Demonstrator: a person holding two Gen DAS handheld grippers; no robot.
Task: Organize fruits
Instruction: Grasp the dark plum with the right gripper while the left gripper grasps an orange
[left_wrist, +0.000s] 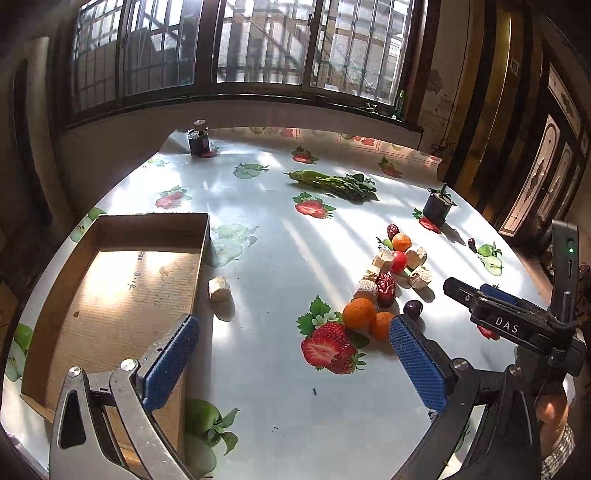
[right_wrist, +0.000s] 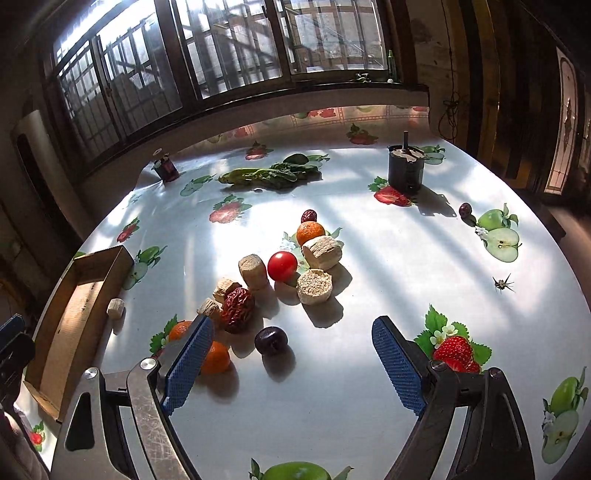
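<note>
A pile of small fruits lies mid-table: a red tomato (right_wrist: 282, 265), oranges (right_wrist: 310, 232), a wrinkled red date (right_wrist: 237, 304), a dark plum (right_wrist: 270, 340) and beige cork-like chunks (right_wrist: 314, 285). The pile also shows in the left wrist view, with an orange (left_wrist: 359, 312) at its near end. An empty cardboard box (left_wrist: 122, 291) stands at the left. My left gripper (left_wrist: 293, 363) is open and empty, between box and pile. My right gripper (right_wrist: 293, 365) is open and empty, just before the plum. The right gripper's body (left_wrist: 517, 317) shows in the left wrist view.
One beige chunk (left_wrist: 219, 288) lies alone beside the box. Green leafy vegetables (left_wrist: 334, 181) lie at the back. Two dark cylinders (right_wrist: 405, 170) (left_wrist: 198, 142) stand on the fruit-print tablecloth (right_wrist: 388, 258). A second plum (right_wrist: 465, 209) lies far right. A window wall runs behind.
</note>
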